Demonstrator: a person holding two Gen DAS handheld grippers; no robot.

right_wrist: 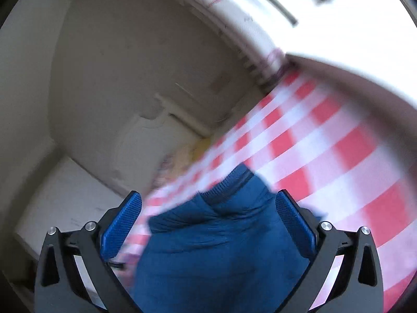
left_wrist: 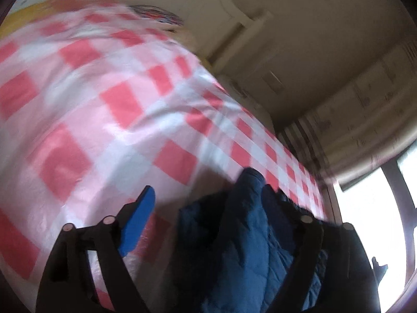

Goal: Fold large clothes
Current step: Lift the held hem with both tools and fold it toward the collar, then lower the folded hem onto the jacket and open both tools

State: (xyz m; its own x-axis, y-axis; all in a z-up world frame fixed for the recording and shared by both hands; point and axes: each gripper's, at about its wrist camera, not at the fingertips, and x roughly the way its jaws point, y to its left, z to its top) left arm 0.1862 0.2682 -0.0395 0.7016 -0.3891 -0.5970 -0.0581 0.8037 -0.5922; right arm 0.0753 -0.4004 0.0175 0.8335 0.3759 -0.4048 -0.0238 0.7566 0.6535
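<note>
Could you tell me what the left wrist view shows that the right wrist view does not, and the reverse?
Only the left wrist view shows a striped multicoloured item at the far edge of the bed, and only one blue pad of the left gripper; the other is hidden by fabric. Only the right wrist view shows both blue pads of the right gripper, spread either side of a ribbed cuff or hem. Both show the navy quilted jacket between the fingers and the pink checked bedcover.
</note>
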